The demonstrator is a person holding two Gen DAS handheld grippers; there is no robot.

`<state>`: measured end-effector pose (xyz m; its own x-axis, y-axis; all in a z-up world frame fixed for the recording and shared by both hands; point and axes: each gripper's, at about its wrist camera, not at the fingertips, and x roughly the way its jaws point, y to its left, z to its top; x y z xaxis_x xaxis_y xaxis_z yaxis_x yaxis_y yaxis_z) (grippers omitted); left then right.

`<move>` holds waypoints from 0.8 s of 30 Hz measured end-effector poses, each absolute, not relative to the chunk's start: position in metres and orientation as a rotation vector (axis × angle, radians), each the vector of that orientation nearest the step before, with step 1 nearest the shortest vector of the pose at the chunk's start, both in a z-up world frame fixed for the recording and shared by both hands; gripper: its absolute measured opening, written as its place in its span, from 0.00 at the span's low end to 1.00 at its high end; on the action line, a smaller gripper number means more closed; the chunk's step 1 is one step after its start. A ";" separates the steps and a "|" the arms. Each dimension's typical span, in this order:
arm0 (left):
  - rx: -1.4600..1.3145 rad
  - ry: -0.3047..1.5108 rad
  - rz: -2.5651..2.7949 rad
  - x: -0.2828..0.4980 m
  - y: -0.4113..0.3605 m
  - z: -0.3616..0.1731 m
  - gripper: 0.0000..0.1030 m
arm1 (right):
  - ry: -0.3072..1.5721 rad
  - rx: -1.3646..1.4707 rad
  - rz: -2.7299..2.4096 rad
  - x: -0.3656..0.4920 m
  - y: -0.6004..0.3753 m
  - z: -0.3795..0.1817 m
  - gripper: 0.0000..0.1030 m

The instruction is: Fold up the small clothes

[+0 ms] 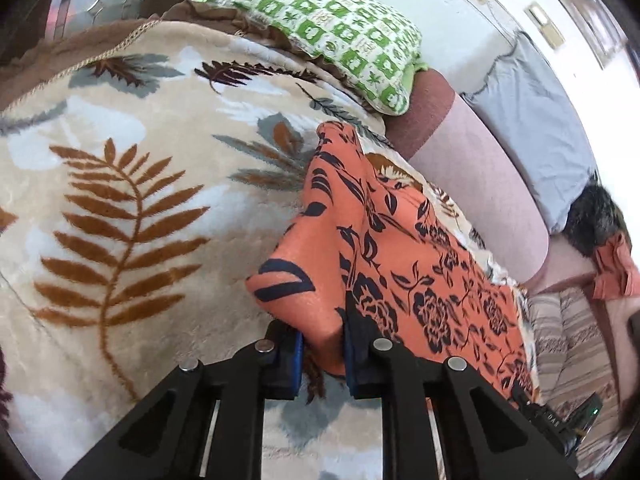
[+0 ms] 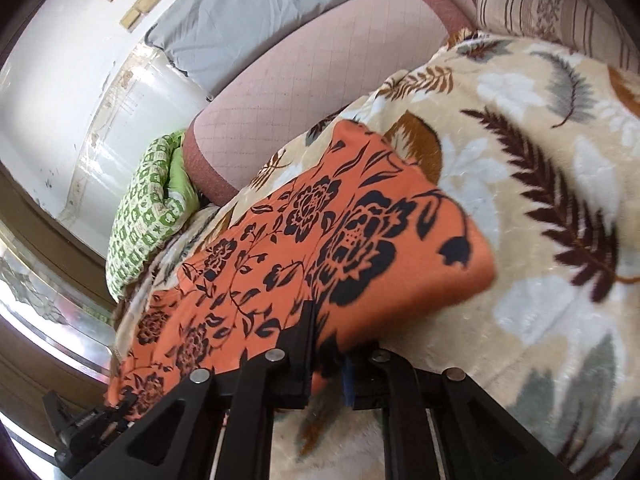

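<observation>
1. Leaf-print fleece blanket – cream w/ brown, grey, pale-blue fern leaves, spread over the bed, filling most of both views; dark brown border w/ gold trim at far left in left wrist view.
2. Pink quilted mattress edge w/ maroon band, along the blanket's far/right side; seen again at top of right wrist view.
3. White wall beyond the bed, scuffed, w/ switch plates high up.
4. Grey-blue pillow against the wall, on the pink mattress edge.
5. Orange floral garment – black flower & vine print, lying on the blanket, near edge lifted off the surface at both near corners; far end runs out twd the mattress edge. In right wrist view the cloth stretches left to the other tool, slightly blurred.
6. Green-and-white checked pillow at far end of the blanket, touching the maroon band.
7. Striped beige cushion far right, beside the blanket edge.
8. Left gripper – black fingers w/ blue pads, narrow, clamped on a near corner fold of the orange garment; cloth bunched between pads.
9. Right gripper – nearly closed, pinching the garment's other near corner; blue pad on right finger partly hidden by cloth.
10. Small orange cloth scrap far right by a dark fuzzy item, too blurred to ID.
</observation>
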<state>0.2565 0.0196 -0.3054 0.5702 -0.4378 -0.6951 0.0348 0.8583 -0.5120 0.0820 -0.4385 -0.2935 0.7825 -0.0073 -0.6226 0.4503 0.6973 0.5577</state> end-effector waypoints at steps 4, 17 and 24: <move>-0.541 0.976 -0.271 0.259 0.029 -0.329 0.19 | 0.684 0.797 -0.275 0.080 -0.445 -0.308 0.10; -0.302 0.730 -0.085 0.206 0.038 -0.254 0.61 | 0.641 1.036 -0.336 0.025 -0.480 -0.291 0.14; -0.157 0.724 -0.220 0.240 -0.021 -0.270 0.61 | 0.593 0.888 -0.288 0.070 -0.471 -0.281 0.14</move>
